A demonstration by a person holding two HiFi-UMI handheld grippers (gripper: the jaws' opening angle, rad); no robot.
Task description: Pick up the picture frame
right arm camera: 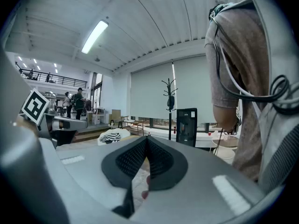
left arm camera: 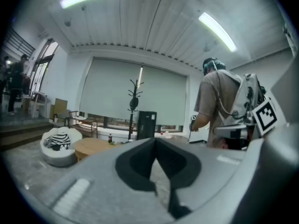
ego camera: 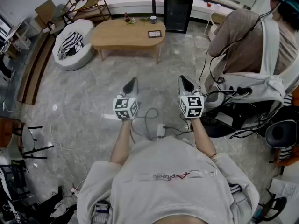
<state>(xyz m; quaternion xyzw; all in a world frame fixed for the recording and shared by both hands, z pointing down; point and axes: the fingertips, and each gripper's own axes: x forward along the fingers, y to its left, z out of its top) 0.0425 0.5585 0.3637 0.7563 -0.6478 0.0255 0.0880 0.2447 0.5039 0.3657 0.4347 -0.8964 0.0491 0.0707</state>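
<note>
The picture frame (ego camera: 154,33), small and dark-edged, lies flat on the right part of the oval wooden coffee table (ego camera: 121,35) across the room. Both grippers are held out level over the grey marble floor, well short of the table. My left gripper (ego camera: 133,81) is shut with nothing between its jaws; in the left gripper view its jaws (left arm camera: 155,143) meet in front of the table (left arm camera: 91,146). My right gripper (ego camera: 183,79) is also shut and empty, its black pads (right arm camera: 161,158) touching. I cannot make out the frame in either gripper view.
A white beanbag chair (ego camera: 73,45) with a striped cloth stands left of the table. A bottle (ego camera: 126,17) and a cup (ego camera: 153,19) sit on the table's far edge. A person (ego camera: 247,41) wearing cabled gear stands at the right. A power strip (ego camera: 161,130) and cables lie on the floor below.
</note>
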